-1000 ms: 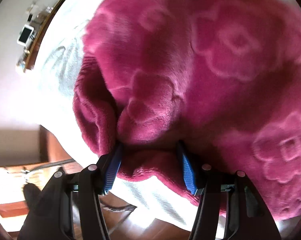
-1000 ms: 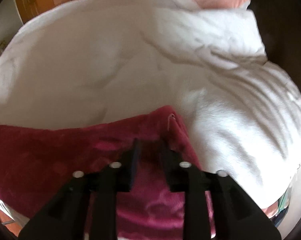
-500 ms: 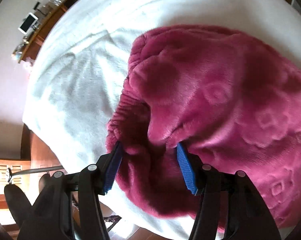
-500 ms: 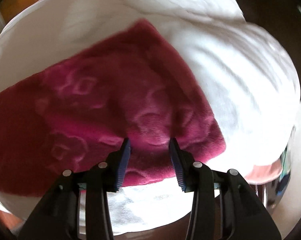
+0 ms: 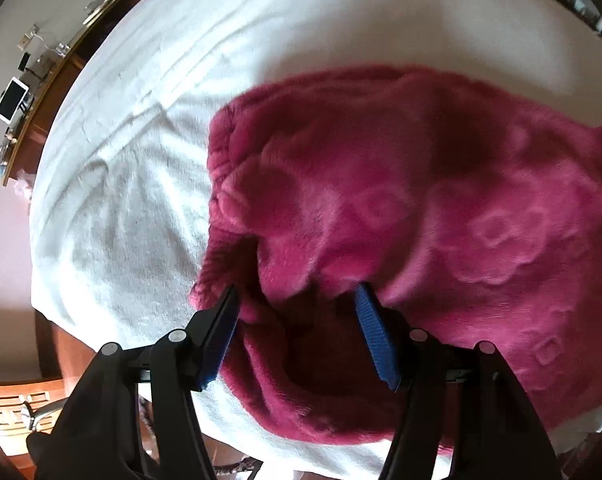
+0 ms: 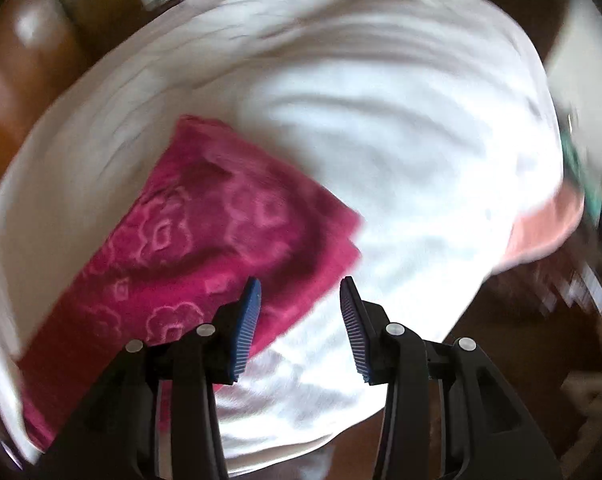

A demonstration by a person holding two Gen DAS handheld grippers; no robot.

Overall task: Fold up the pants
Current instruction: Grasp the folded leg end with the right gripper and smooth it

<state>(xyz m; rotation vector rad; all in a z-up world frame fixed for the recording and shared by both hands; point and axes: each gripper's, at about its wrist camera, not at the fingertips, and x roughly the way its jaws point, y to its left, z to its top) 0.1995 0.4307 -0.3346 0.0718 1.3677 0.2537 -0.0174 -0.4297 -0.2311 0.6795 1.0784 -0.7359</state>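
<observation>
The magenta fleece pants [image 5: 401, 200], patterned with pale flowers, lie folded on the white bedcover [image 5: 141, 200]. My left gripper [image 5: 296, 288] hangs over their gaping waist end. Its blue pads stand apart and the fabric lies loose below and between them, not pinched. In the right wrist view the pants [image 6: 205, 240] run from the lower left to a squared end near the middle. My right gripper [image 6: 301, 280] is open at that end, its jaws parting a little. The left pad is over the fabric's edge and the right pad over bare white bedcover [image 6: 401, 140]. This view is blurred.
A wooden ledge [image 5: 41, 92] with a white tablet [image 5: 12, 100] and small devices curves past the bed's upper left. Wooden floor [image 5: 5, 400] shows at the lower left. A brown padded surface [image 6: 21, 80] borders the bed, and a pink cloth [image 6: 541, 236] lies at its right edge.
The left gripper has drawn up and back, so the pants that bunched between its pads now lie lower on the bed. The right gripper rolled and swung off the pants' end toward bare bedcover.
</observation>
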